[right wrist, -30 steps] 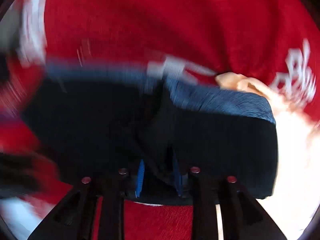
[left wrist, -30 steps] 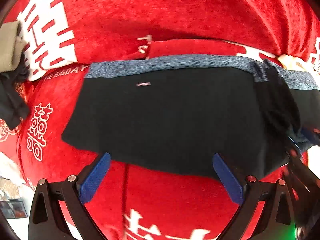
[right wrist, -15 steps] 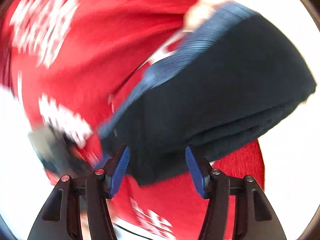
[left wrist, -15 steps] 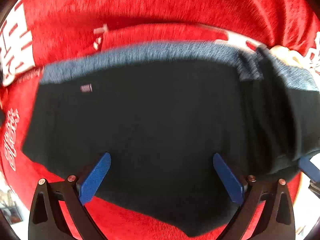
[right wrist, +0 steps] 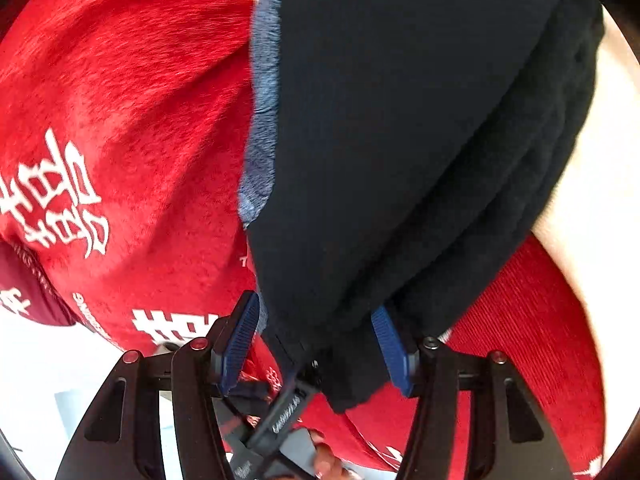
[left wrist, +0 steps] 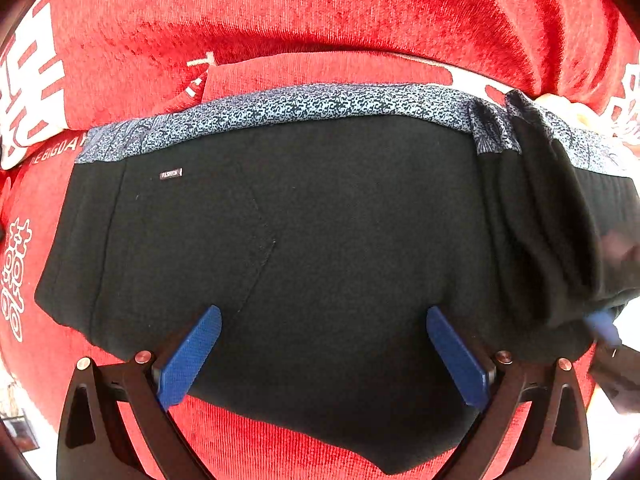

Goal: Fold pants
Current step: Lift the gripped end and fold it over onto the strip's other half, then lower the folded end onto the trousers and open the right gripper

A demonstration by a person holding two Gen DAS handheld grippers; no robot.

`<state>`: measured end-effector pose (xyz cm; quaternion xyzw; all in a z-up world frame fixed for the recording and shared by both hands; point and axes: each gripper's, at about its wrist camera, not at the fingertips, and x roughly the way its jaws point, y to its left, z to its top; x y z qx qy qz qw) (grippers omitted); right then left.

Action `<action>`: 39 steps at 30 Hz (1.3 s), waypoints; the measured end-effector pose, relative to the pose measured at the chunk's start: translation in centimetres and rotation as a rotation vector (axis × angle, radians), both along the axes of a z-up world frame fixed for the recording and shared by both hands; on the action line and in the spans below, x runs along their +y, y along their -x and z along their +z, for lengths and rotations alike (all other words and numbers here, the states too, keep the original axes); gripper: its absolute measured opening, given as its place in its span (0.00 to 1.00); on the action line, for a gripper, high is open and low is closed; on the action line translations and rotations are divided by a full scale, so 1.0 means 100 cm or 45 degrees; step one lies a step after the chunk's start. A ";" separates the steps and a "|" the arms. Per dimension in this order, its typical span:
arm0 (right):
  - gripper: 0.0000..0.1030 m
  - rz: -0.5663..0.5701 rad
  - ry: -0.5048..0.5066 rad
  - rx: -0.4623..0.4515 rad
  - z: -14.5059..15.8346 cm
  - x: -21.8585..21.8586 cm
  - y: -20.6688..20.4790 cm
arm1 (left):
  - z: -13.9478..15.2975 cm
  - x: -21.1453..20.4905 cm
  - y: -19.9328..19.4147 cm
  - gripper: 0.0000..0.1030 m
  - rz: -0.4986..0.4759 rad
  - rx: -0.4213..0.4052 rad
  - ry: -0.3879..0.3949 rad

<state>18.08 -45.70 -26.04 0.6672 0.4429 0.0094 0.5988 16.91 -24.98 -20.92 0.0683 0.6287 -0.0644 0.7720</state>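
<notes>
The black pants (left wrist: 304,264), folded with a speckled blue-grey waistband (left wrist: 304,106) along their upper edge, are lying across the middle of the red cloth (left wrist: 280,16) with white characters. The left gripper (left wrist: 324,354) is hovering at the bottom centre of the left wrist view, fingers (left wrist: 192,354) spread wide over the fabric, gripping nothing. The right gripper (right wrist: 316,344) is standing open around the pants' thick folded edge, pads apart
</notes>
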 end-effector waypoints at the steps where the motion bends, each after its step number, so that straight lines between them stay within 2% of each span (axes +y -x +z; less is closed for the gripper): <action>1: 0.45 -0.005 -0.016 0.003 -0.003 -0.001 -0.001 | 0.001 0.001 0.000 1.00 0.003 0.006 0.000; 3: 0.13 0.004 -0.028 0.027 -0.008 -0.001 -0.004 | 0.008 0.004 0.002 1.00 0.023 0.034 -0.020; 6: 0.12 0.022 -0.028 -0.040 0.009 -0.006 0.000 | 0.025 0.016 0.007 1.00 0.034 -0.022 -0.034; 8: 0.12 0.125 0.041 -0.082 0.037 -0.014 -0.003 | 0.025 0.022 0.010 1.00 0.036 -0.014 -0.052; 10: 0.12 0.221 0.125 -0.062 0.044 -0.005 -0.002 | 0.020 0.030 0.014 1.00 0.048 0.030 -0.092; 13: 0.13 0.272 0.208 0.032 0.016 0.006 -0.005 | 0.025 0.034 0.020 1.00 0.054 0.038 -0.103; 15: 0.14 0.236 0.160 0.055 -0.002 0.005 0.000 | 0.035 0.033 0.023 1.00 0.032 0.019 -0.095; 16: 0.19 0.221 0.140 0.061 0.000 0.006 0.000 | 0.040 0.031 0.024 1.00 0.015 0.015 -0.087; 17: 0.22 0.241 0.152 0.069 0.006 0.007 -0.001 | 0.044 0.028 0.024 1.00 0.000 0.010 -0.079; 20: 0.43 0.451 0.291 0.013 0.045 0.010 0.000 | 0.062 0.004 0.022 1.00 -0.088 -0.030 -0.040; 22: 0.43 0.558 0.440 -0.094 0.083 0.001 0.005 | 0.072 -0.014 0.022 1.00 -0.145 -0.051 -0.010; 25: 0.43 0.538 0.681 -0.116 0.117 -0.035 0.002 | 0.078 -0.050 0.010 1.00 -0.206 -0.067 0.035; 26: 0.43 0.498 0.759 -0.095 0.122 -0.057 0.000 | 0.079 -0.062 0.005 1.00 -0.208 -0.077 0.048; 29: 0.44 0.467 0.835 -0.030 0.115 -0.105 -0.027 | 0.078 -0.097 -0.011 1.00 -0.200 -0.094 0.109; 31: 0.44 0.508 0.830 0.024 0.092 -0.131 -0.041 | 0.074 -0.115 -0.019 1.00 -0.203 -0.103 0.118; 33: 0.39 0.557 0.701 0.057 0.058 -0.143 -0.053 | 0.065 -0.132 -0.023 1.00 -0.213 -0.095 0.119; 35: 0.36 0.548 0.586 0.083 0.042 -0.146 -0.056 | 0.048 -0.139 -0.023 1.00 -0.206 -0.072 0.062; 37: 0.33 0.551 0.522 0.041 0.048 -0.146 -0.055 | 0.016 -0.135 -0.023 1.00 -0.163 0.020 -0.035; 38: 0.33 0.583 0.515 0.005 0.056 -0.143 -0.054 | 0.005 -0.128 -0.023 1.00 -0.127 0.069 -0.001; 39: 0.33 0.621 0.542 0.000 0.060 -0.141 -0.052 | 0.002 -0.120 -0.024 1.00 -0.072 0.073 0.069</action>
